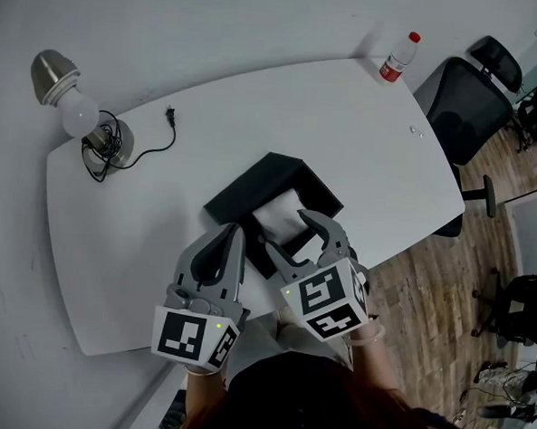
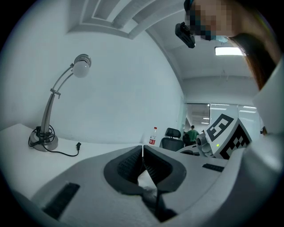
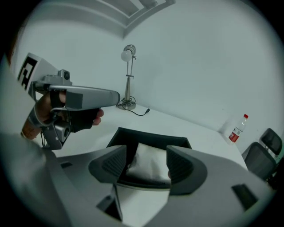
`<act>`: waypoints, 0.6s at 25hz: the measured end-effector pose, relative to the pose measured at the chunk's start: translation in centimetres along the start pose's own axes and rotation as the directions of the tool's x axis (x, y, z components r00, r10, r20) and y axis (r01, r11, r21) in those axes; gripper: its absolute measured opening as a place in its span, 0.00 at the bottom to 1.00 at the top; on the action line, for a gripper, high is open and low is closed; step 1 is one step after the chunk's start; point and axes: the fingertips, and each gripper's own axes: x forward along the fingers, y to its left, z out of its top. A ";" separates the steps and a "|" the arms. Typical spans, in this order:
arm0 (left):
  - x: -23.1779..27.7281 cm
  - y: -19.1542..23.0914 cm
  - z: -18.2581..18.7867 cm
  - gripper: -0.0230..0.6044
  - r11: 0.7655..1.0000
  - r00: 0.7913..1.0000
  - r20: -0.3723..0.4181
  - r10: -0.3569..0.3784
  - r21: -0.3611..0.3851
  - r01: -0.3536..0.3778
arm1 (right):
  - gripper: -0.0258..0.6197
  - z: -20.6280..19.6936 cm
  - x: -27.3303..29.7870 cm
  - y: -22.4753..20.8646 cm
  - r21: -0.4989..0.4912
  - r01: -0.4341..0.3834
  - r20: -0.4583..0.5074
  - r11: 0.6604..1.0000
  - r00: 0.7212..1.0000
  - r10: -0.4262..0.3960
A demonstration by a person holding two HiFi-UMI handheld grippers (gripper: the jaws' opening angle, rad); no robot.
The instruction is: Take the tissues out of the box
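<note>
An open black box (image 1: 252, 185) stands near the table's front edge, with a white wad of tissues (image 1: 282, 217) lying inside it. My right gripper (image 1: 287, 233) hovers over the box's near side with its jaws open. In the right gripper view the tissues (image 3: 148, 162) show between the two spread fingers, and the pads do not press on them. My left gripper (image 1: 234, 232) is just left of the box, at its front corner, with jaws shut tip to tip (image 2: 142, 153) and nothing held. It also appears in the right gripper view as the left gripper (image 3: 116, 95), held by a gloved hand.
A desk lamp (image 1: 75, 107) with a coiled cable and loose plug (image 1: 170, 114) stands at the table's far left. A red-capped bottle (image 1: 398, 58) sits at the far right corner. A black office chair (image 1: 471, 99) is beyond the table's right edge, over a wooden floor.
</note>
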 end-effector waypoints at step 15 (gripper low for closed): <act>0.9 2.9 -1.1 0.08 0.998 1.000 -0.021 0.014 -0.058 -0.015 | 0.47 -2.7 4.1 0.5 -0.037 -0.022 -0.247 0.999 0.969 0.013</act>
